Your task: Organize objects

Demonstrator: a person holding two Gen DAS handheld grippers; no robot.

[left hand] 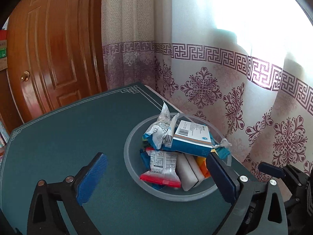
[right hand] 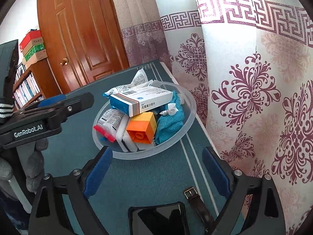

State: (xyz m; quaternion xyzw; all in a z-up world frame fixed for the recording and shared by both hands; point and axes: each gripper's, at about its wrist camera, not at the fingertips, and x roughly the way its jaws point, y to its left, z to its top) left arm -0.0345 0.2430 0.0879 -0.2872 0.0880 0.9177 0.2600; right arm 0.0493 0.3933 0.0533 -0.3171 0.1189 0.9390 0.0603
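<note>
Both tongs released, nothing held: left gripper (left hand: 156, 176) straddles near rim of bowl (right hand: 187, 129); right gripper (right hand: 156, 174) hovers just short of it. Bowl overfull on table (left hand: 58, 146), close to curtain-side edge. Risk: medicine box (right hand: 137, 102) perched tilted on top slides off if bowl nudged. Phone (right hand: 156, 219) and watch strap (right hand: 197, 203) lie outside, beneath right gripper.

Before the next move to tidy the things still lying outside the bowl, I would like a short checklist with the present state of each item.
1. Left gripper open and holding nothing: ok.
2. Right gripper open and holding nothing: ok.
3. Bowl standing flat on the table mat: ok.
4. Room left in the bowl: not ok; the medicine box and white packets are heaped above the rim.
5. Things still outside the bowl are in reach: ok; the phone and watch strap lie near the right gripper.
6. Whether the strap has a watch attached: cannot tell, its end is hidden.
</note>
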